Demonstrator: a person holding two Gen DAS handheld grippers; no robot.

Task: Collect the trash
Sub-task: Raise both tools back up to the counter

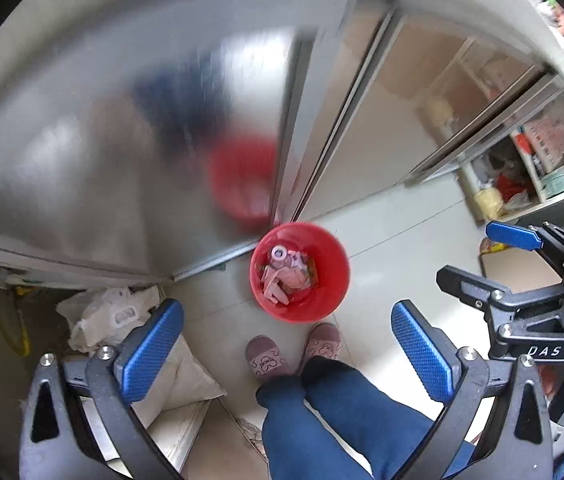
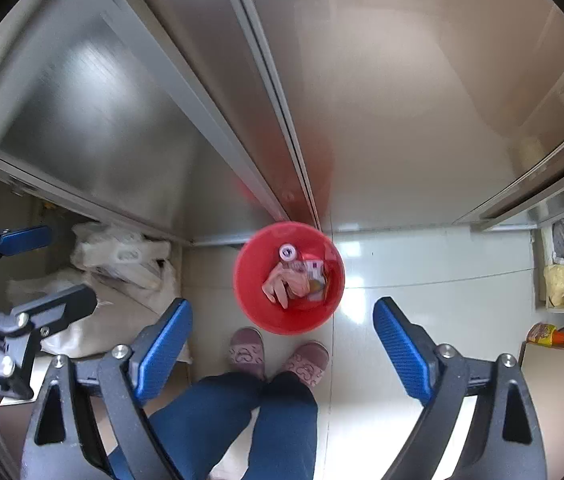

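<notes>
Left wrist view shows your left gripper (image 1: 288, 354) spread wide with nothing between its blue pads, high over the red bin (image 1: 300, 272) on the pale floor (image 1: 394, 264). Trash (image 1: 286, 276) lies inside the bin, just ahead of your slippers (image 1: 265, 356). Only this view catches the bin's red reflection in the steel cabinet door (image 1: 121, 140). Right wrist view has your right gripper (image 2: 284, 352) released and empty too, and it alone shows an orange-capped bottle (image 2: 554, 334) lying at the right edge.
</notes>
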